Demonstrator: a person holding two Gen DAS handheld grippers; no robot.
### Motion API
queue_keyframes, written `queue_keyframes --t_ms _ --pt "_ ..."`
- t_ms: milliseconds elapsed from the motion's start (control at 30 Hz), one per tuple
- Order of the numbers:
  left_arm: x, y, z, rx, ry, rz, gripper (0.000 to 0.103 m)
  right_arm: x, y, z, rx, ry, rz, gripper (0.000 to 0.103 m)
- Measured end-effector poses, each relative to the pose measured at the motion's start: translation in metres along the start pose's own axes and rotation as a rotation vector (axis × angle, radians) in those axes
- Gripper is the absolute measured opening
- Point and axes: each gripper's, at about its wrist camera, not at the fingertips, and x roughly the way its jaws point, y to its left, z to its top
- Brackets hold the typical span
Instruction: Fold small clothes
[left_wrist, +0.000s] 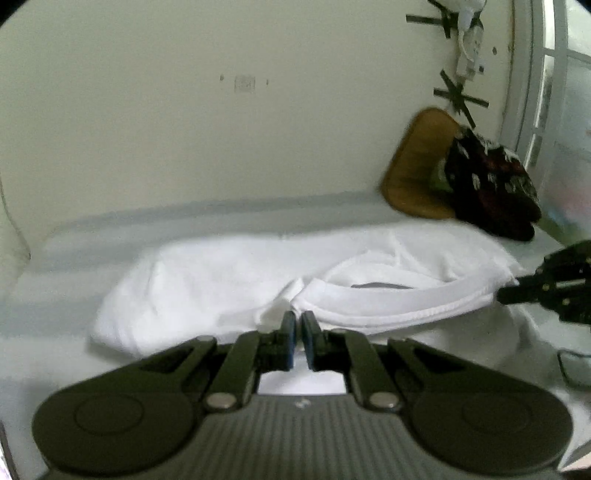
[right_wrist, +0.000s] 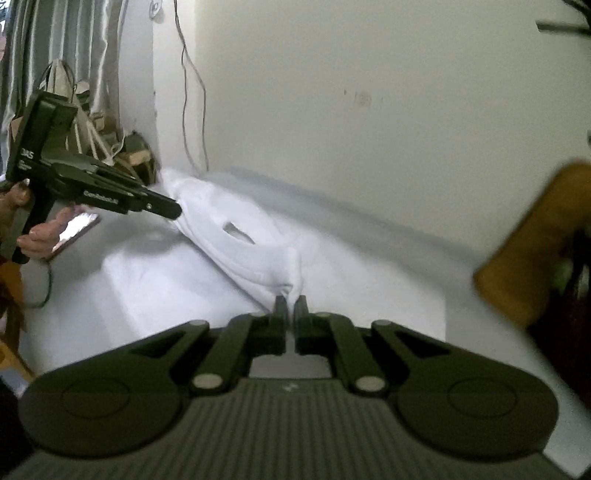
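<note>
The white shirt (left_wrist: 229, 280) lies rumpled on the pale bed (left_wrist: 55, 251), its ribbed collar band stretched taut between the two tools. The left tool (left_wrist: 295, 325) is clenched on one end of the soft cloth, the right tool (right_wrist: 290, 306) on the other. This looks like the first carrying fold; next, both corners likely need laying down together, evenly. A mustard cushion (left_wrist: 417, 162) leans on the wall.

Looks like a home bedroom: bed (left_wrist: 74, 258) with pale sheet pushed against a plain cream wall (left_wrist: 221, 129), mustard cushion (left_wrist: 417, 166) and dark patterned fabric (left_wrist: 491, 184) in the corner, striped curtains (right_wrist: 74, 44) at one side, white-framed window (left_wrist: 535, 74), loose cable (right_wrist: 192, 92) trailing down the wall.
</note>
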Motion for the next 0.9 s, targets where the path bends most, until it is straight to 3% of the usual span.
queue_keyframes --t_ms 133,200,233,300,333,500,633,733,800,833,867,900 --pt "0.008 -0.005 -0.032 -0.007 0.090 0.053 0.013 0.000 0.013 -0.044 0.012 0.053 -0.037 0.008" --pt "-0.001 0.001 -0.039 -0.027 0.108 0.036 0.018 0.007 0.011 -0.055 0.037 0.073 -0.055 0.015" --pt "-0.010 0.004 -0.040 -0.033 0.094 0.029 0.024 0.005 0.011 -0.057 0.046 0.082 -0.039 0.019" --pt "-0.034 0.016 -0.035 -0.043 0.026 0.042 0.036 -0.005 0.011 -0.045 0.053 0.069 0.001 0.042" --pt "-0.041 0.022 -0.027 -0.057 -0.014 0.059 0.042 -0.014 0.008 -0.040 0.055 0.042 0.018 0.044" --pt "-0.035 0.053 0.016 -0.172 -0.110 0.089 0.042 -0.032 -0.014 -0.002 0.153 -0.118 0.003 0.048" --pt "0.009 0.056 0.034 -0.219 -0.080 0.071 0.042 0.005 -0.023 0.010 0.250 -0.147 -0.052 0.048" --pt "0.050 0.037 0.036 -0.190 -0.014 0.036 0.042 0.048 -0.023 0.010 0.245 -0.059 -0.089 0.048" --pt "0.072 0.030 0.031 -0.157 0.055 0.079 0.044 0.067 -0.028 0.003 0.203 0.010 -0.149 0.046" --pt "0.090 0.027 0.028 -0.137 0.105 0.113 0.044 0.071 -0.032 -0.001 0.187 0.033 -0.182 0.044" --pt "0.097 0.024 0.024 -0.106 0.094 0.135 0.046 0.072 -0.039 -0.007 0.187 0.038 -0.208 0.039" --pt "0.101 0.017 0.020 -0.047 0.060 0.168 0.047 0.068 -0.047 -0.012 0.207 0.024 -0.207 0.027"
